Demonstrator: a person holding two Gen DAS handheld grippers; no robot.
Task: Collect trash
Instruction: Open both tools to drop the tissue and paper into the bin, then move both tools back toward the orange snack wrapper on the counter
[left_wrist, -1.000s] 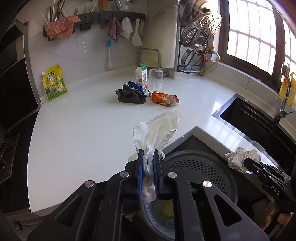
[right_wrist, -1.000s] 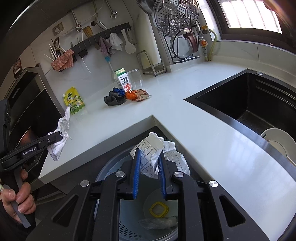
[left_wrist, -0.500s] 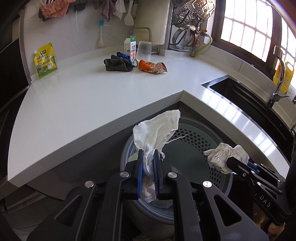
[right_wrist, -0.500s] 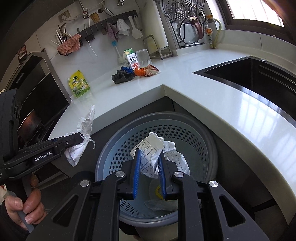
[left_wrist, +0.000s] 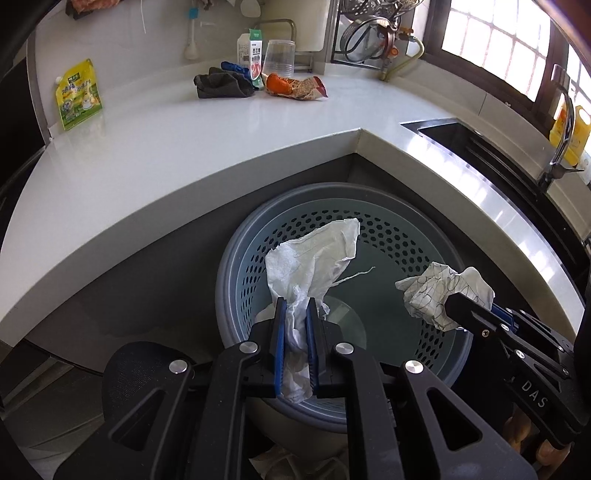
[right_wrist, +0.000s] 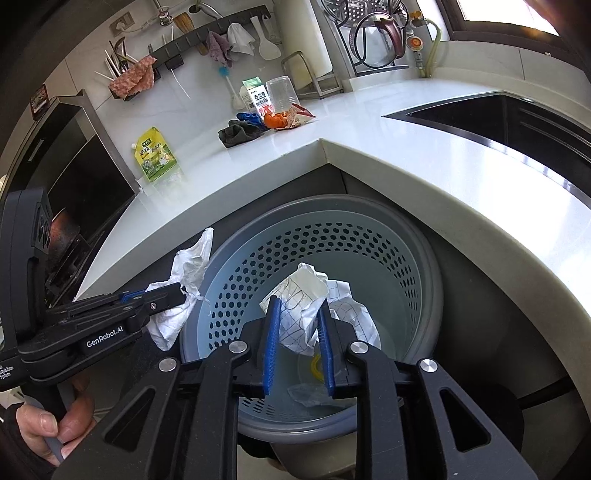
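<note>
A round grey perforated trash bin (left_wrist: 413, 229) (right_wrist: 424, 258) stands on the floor below the counter corner. My left gripper (left_wrist: 295, 306) is shut on a crumpled white paper towel (left_wrist: 314, 254) over the bin's near rim; it also shows in the right wrist view (right_wrist: 184, 280). My right gripper (right_wrist: 297, 306) is shut on a crumpled sheet of patterned paper (right_wrist: 306, 288) over the bin's opening; that paper shows in the left wrist view (left_wrist: 436, 291). A yellow ring (right_wrist: 317, 365) and clear wrapping (right_wrist: 306, 395) lie on the bin's bottom.
On the white counter (left_wrist: 184, 133) lie a dark cloth (left_wrist: 221, 85), an orange snack bag (left_wrist: 295, 86), a milk carton (left_wrist: 253, 51), a clear cup (left_wrist: 279, 59) and a yellow pouch (left_wrist: 77, 99). A black sink (right_wrist: 517, 122) is to the right.
Both grippers have dropped from counter height and pulled back, so they now hang over the bin with their papers still held. The counter edge has moved up in both views.
</note>
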